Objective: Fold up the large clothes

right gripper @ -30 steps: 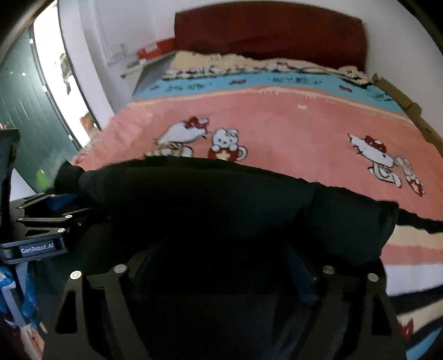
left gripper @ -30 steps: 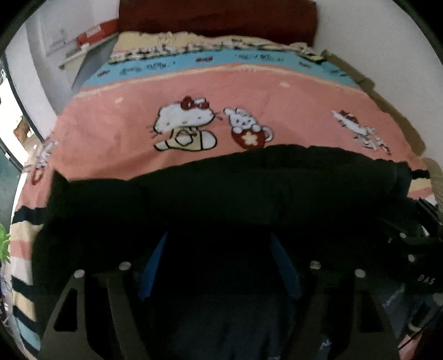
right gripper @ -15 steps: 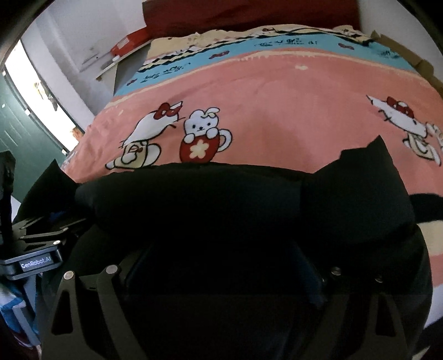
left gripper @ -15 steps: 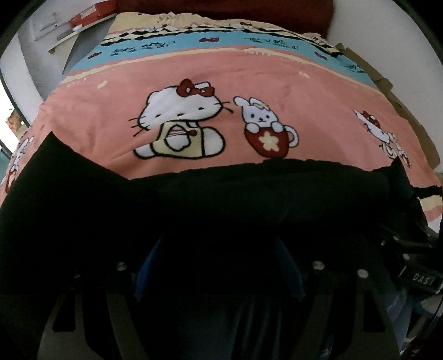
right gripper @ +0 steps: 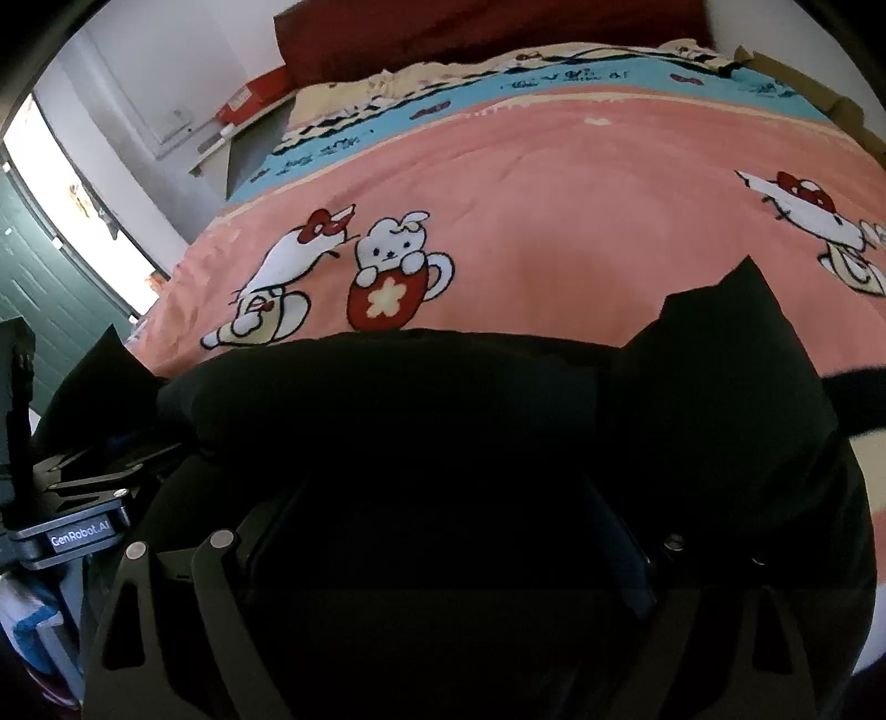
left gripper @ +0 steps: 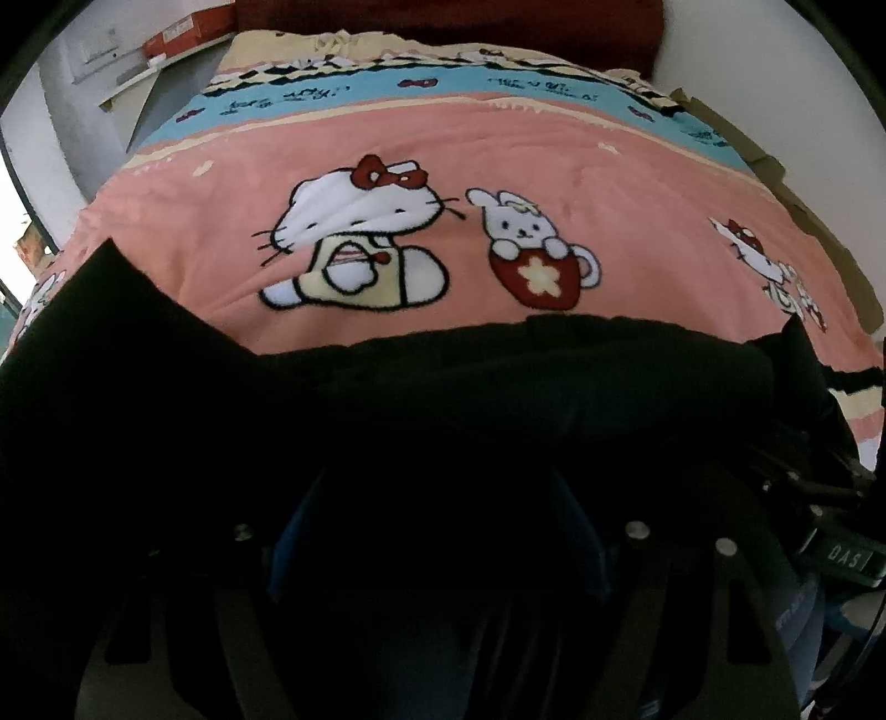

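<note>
A large black garment is stretched between my two grippers above the near end of the bed; it also fills the lower right wrist view. My left gripper is shut on the garment's edge, its fingertips buried in the cloth. My right gripper is shut on the garment in the same way. A loose corner sticks up on the left and another on the right. The right gripper's body shows at the left wrist view's right edge, the left gripper's body at the right wrist view's left edge.
The bed carries a pink cartoon-cat blanket with a blue band at the far end and a dark red headboard. A shelf with a red box stands by the left wall. A bright doorway is at the left.
Both grippers have moved forward and lower over the bed with the garment; the blanket's cartoon figures now look larger and closer, and the garment's corners have flipped up.
</note>
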